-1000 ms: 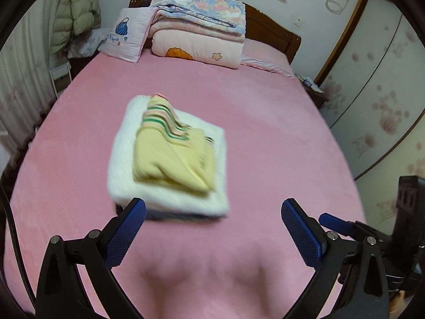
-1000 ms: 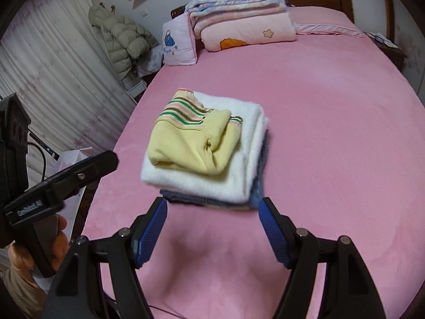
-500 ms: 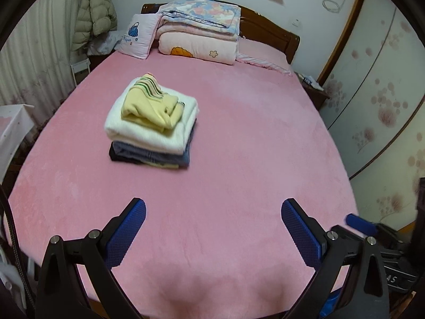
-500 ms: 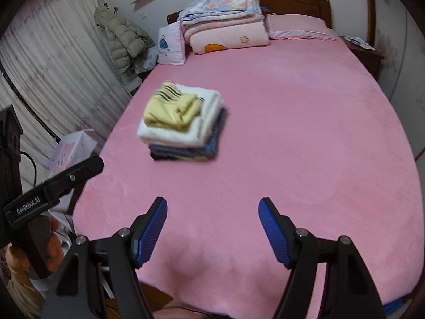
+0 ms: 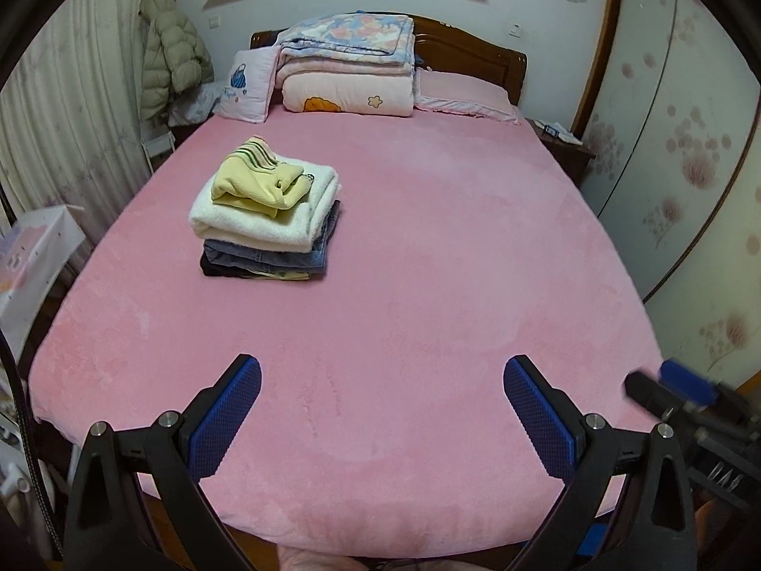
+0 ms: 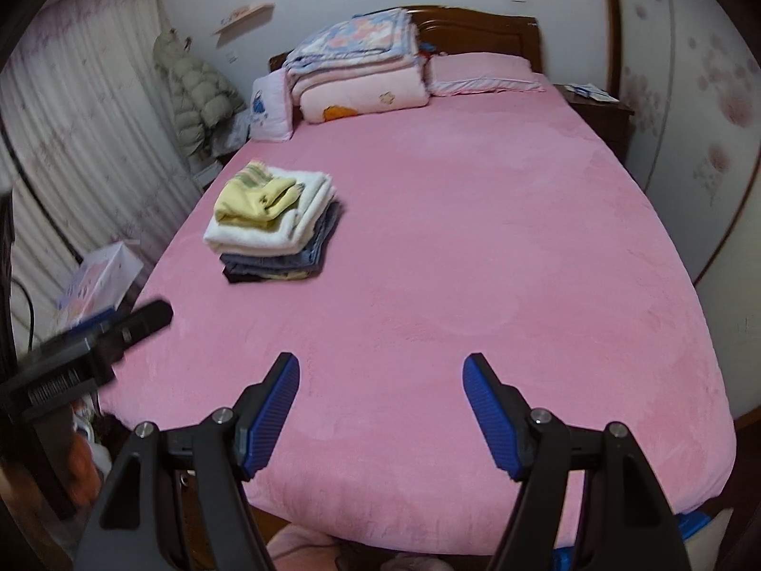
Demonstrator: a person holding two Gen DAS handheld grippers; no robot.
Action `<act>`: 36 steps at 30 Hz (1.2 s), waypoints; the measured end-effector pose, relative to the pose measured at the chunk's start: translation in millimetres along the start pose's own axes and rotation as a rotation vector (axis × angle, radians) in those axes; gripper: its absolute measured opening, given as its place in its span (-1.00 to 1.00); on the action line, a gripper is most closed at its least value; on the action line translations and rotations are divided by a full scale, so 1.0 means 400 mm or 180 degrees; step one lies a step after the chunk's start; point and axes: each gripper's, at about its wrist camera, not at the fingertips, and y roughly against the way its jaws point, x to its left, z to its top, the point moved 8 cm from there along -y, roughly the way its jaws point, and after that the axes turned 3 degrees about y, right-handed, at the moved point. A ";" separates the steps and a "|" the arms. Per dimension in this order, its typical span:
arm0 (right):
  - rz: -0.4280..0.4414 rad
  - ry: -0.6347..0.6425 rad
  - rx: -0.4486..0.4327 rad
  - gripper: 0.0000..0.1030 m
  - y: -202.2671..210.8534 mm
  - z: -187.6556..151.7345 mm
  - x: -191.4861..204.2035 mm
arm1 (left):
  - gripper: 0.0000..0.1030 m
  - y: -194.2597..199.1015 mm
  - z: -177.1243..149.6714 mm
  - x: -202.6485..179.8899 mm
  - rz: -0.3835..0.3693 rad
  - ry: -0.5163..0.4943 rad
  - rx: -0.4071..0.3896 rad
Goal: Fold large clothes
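Note:
A stack of folded clothes [image 5: 266, 219] [image 6: 273, 228] lies on the left side of the pink bed [image 5: 452, 261] [image 6: 475, 238]: a yellow striped sweater on top, a white garment under it, then jeans and darker pieces. My left gripper [image 5: 383, 376] is open over the foot of the bed, nothing between its blue pads, far from the stack. My right gripper [image 6: 380, 371] is open too and empty, also over the near edge. The left gripper's body [image 6: 95, 342] shows blurred at the left of the right wrist view.
Folded quilts [image 5: 347, 66] and pillows [image 5: 247, 85] are piled against the wooden headboard. A puffy jacket [image 5: 171, 57] hangs by the curtain on the left. A white box [image 6: 100, 280] stands beside the bed. A nightstand [image 5: 561, 142] and wardrobe doors [image 5: 675, 142] are on the right.
Both grippers have pulled back from just in front of the clothes stack to the foot of the bed; the stack now looks small and far off. Both stayed open and empty.

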 end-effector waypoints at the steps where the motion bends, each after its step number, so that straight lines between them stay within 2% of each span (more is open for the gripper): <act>1: -0.0030 -0.0035 -0.0023 0.38 0.007 0.000 -0.008 | 0.97 0.003 -0.007 -0.006 0.0027 -0.0019 -0.0007; 8: -0.0211 -0.0075 -0.0004 0.39 0.022 -0.025 -0.032 | 0.97 0.013 -0.038 -0.059 -0.0012 -0.0168 0.0048; 17: -0.0311 -0.0011 0.0033 0.40 0.019 -0.032 -0.027 | 0.97 0.012 -0.028 -0.111 -0.0029 -0.0381 0.0032; 36: -0.0262 0.0019 0.0093 0.40 0.000 -0.023 -0.045 | 0.97 -0.008 -0.025 -0.111 0.0012 -0.0304 0.0133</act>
